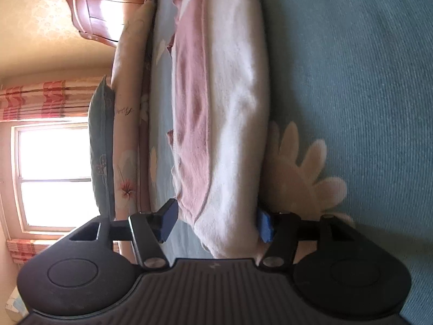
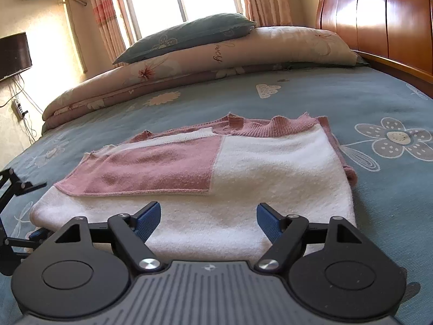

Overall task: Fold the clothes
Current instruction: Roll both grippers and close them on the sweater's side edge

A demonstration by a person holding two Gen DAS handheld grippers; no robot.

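We have the left tool (image 1: pixel 216 223) half open around the sweater (image 1: pixel 232 124) edge, not pinching. Our right tool (image 2: pixel 208 220) is wide open, empty, at six o'clock. We squeeze before lifting.

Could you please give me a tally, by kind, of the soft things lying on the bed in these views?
Sweaters: 1, the folded pink and white sweater
Pillows: 1, the teal pillow
Folded quilts: 1, the floral quilt under the pillow
Total: 3, all on the blue bedsheet
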